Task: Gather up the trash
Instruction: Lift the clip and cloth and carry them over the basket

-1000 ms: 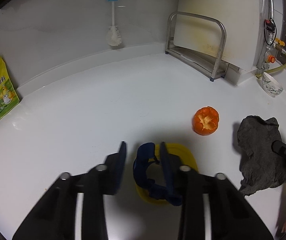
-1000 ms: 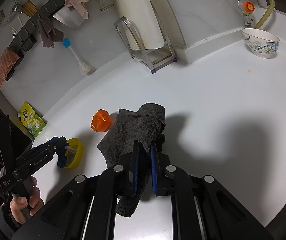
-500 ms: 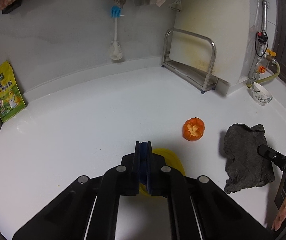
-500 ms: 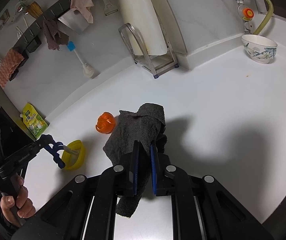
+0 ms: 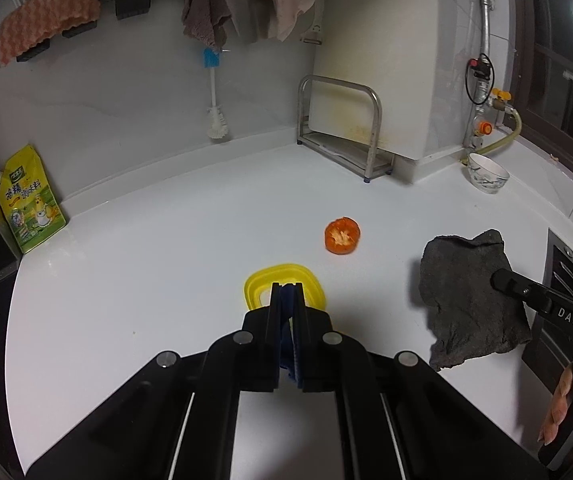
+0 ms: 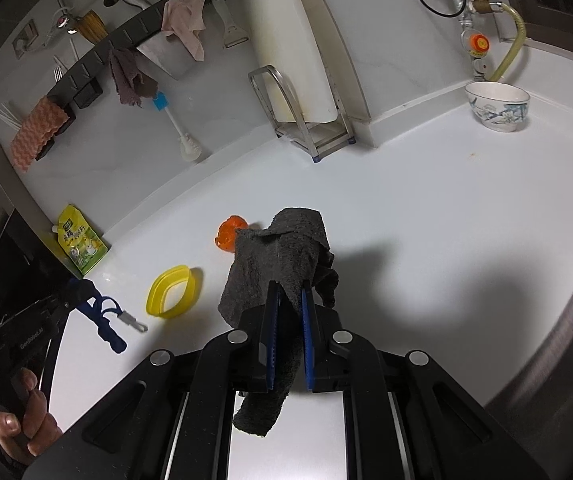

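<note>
Left gripper (image 5: 286,296) is pinched tight on a blue strap (image 6: 100,318) that dangles off it with a small metal clip at the end, and it hangs just above and on the near side of the yellow ring (image 5: 284,285) on the counter (image 5: 166,240). Right gripper (image 6: 286,300) is clamped on a grey rag (image 6: 282,248), held up off the surface. The orange peel (image 5: 341,236) is the loose bit of trash, sitting past the ring and a bit to the right from the left gripper's side, and in the right view it's just behind the rag's left edge, about half hidden by it. I'd say it's roughly between the 2 tools, maybe slightly closer to the right one, but both are full, so something gets dropped off first. No bin in either view, so I can't tell where any of this is headed. The strap inside the left jaws is mostly hidden.
</note>
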Available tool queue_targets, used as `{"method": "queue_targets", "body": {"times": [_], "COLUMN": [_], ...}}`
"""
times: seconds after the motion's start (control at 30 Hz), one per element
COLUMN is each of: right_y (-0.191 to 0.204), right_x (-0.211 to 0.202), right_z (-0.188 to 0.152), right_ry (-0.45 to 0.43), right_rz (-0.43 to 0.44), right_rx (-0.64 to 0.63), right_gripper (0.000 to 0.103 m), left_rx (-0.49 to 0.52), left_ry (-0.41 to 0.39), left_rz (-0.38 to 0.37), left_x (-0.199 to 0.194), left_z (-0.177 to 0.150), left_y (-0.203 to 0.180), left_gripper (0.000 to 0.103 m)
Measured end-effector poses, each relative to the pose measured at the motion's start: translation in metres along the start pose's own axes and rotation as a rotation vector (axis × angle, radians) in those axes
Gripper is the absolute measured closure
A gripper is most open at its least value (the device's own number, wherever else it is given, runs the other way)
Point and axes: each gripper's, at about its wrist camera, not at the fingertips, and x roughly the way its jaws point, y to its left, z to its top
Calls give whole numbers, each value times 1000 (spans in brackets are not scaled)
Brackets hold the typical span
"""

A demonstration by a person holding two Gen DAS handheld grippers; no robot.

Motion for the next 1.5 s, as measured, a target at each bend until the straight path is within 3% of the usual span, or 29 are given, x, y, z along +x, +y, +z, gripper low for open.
{"method": "queue_targets", "body": {"times": [0.47, 0.9, 1.2, 1.5], "right_y": [26, 47, 53, 35], "right_x": [-91, -158, -178, -167], "right_z": [-55, -151, -215, -264], "right_ry": [-47, -49, -1, 86], "right_rz": [-48, -94, -122, -157], "right_rx": [2, 33, 38, 77], "right_gripper": [93, 93, 93, 93], "left_rx": [13, 51, 68, 99], "left_ry": [-6, 55, 95, 161], "left_rz": [-75, -157, -177, -174], "left_x": [-74, -116, -128, -114], "left_z": [-63, -135, -177, -216], "left_y": [-29, -58, -68, -76], "left_gripper": [97, 97, 97, 97]}}
